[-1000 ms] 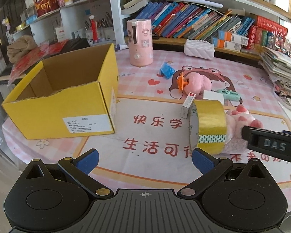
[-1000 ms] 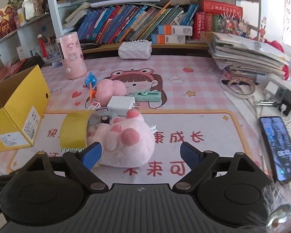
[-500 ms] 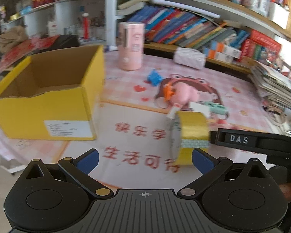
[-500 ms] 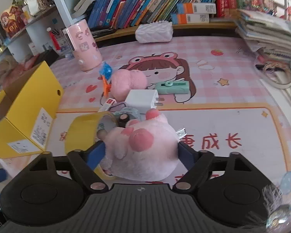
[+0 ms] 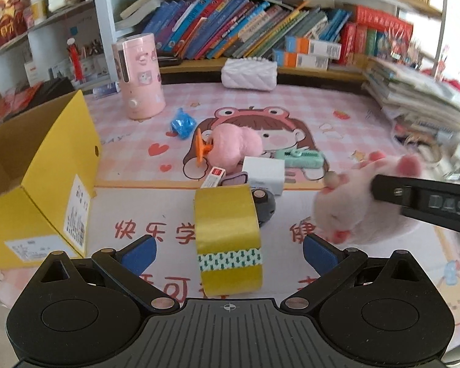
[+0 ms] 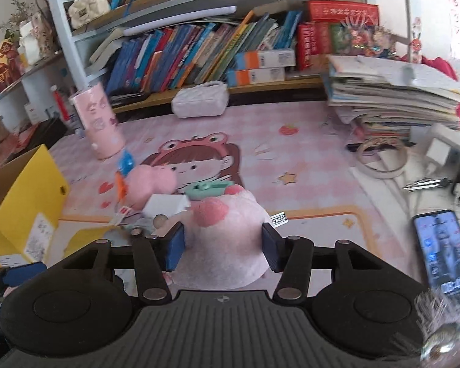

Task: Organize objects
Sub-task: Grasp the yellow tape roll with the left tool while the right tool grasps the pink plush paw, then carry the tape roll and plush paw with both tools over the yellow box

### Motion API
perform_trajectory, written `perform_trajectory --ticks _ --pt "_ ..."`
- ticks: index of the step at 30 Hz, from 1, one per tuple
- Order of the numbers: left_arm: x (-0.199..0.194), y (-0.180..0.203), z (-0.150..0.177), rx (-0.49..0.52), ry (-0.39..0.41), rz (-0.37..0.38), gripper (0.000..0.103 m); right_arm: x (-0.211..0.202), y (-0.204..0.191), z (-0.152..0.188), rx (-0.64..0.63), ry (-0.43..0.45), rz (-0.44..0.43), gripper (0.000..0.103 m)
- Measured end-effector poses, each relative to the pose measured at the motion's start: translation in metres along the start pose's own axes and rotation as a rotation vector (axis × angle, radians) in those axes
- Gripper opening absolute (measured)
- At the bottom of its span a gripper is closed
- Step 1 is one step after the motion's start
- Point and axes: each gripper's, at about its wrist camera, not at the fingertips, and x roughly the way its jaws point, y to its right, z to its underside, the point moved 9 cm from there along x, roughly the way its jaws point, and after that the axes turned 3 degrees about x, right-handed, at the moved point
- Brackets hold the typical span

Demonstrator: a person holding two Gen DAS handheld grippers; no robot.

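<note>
Right jaws point(image 6: 222, 247): closing on the pink plush paw point(image 6: 220, 242) — both blue pads press into its sides and the fabric bulges between them.
Plush paw, position: held between my right fingers; in the left wrist view it sits at about 3 o'clock point(image 5: 362, 202), blurred, so whether it clears the surface point(image 5: 337, 116) I cannot tell.
Left jaws point(image 5: 228, 253): wide apart, gripping nothing — the yellow tape roll point(image 5: 228, 239) stands on edge between the pads, apart from both.
Yellow box point(image 5: 46, 184): at 9 o'clock of the tape roll, top open, what shows of its inside is bare.
Remaining clutter: pink pom-pom point(image 5: 236, 148), white charger point(image 5: 263, 173) and mint green stapler point(image 5: 300, 156) grouped at 12 o'clock of the tape roll.
Pink cylinder point(image 5: 141, 76): upright at 11 o'clock, near the bookshelf point(image 5: 230, 18).
Phone point(image 6: 444, 251): flat at 3 o'clock of my right jaws, screen lit.
</note>
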Motion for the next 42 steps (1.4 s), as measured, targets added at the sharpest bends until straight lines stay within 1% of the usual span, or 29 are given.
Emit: perform_trajectory --ticks 3,6,8,9,11,12,14,16,21,22,27,33,38,42 --pt "0.008 0.0 0.001 0.006 -0.025 -0.028 0.1 -0.001 0.004 0.001 0.0 -0.004 -0.005 0.05" --pt "0.014 -0.004 0.002 -0.03 -0.051 -0.018 0.089 -0.002 0.003 0.001 -0.019 -0.002 -0.013 0.05" --pt "0.018 -0.007 0.004 -0.056 -0.071 -0.014 0.074 -0.004 0.001 0.001 -0.026 0.001 -0.02 0.05" --pt "0.02 -0.007 0.004 -0.066 -0.078 -0.011 0.069 -0.004 0.001 0.001 -0.028 0.002 -0.023 0.05" --pt "0.024 -0.011 0.008 -0.095 -0.108 0.001 0.046 -0.004 0.0 0.002 -0.032 -0.001 -0.024 0.05" --pt "0.025 -0.011 0.009 -0.112 -0.114 0.022 0.04 -0.004 0.0 0.002 -0.034 -0.003 -0.022 0.05" --pt "0.023 -0.013 0.009 -0.143 -0.109 0.04 0.04 -0.004 0.001 0.003 -0.035 -0.008 -0.017 0.05" --pt "0.016 -0.015 0.006 -0.157 -0.085 0.049 0.04 -0.004 0.002 0.005 -0.031 -0.012 -0.011 0.05" --pt "-0.007 -0.024 -0.003 -0.237 -0.026 0.118 0.038 -0.006 0.002 0.007 -0.012 -0.016 -0.007 0.05" --pt "-0.012 -0.026 -0.004 -0.247 -0.011 0.118 0.038 -0.006 0.0 0.007 -0.011 -0.017 -0.01 0.05" --pt "-0.032 -0.046 -0.001 -0.285 0.031 0.099 0.038 -0.011 -0.021 0.013 -0.041 -0.022 -0.039 0.05" --pt "-0.054 -0.077 0.009 -0.294 0.064 0.078 0.038 -0.023 -0.055 0.021 -0.076 -0.011 -0.072 0.05" --pt "-0.076 -0.112 0.026 -0.308 0.088 0.066 0.038 -0.033 -0.092 0.031 -0.103 -0.004 -0.096 0.051" --pt "-0.094 -0.149 0.041 -0.325 0.114 0.035 0.038 -0.04 -0.129 0.046 -0.126 -0.016 -0.117 0.051"
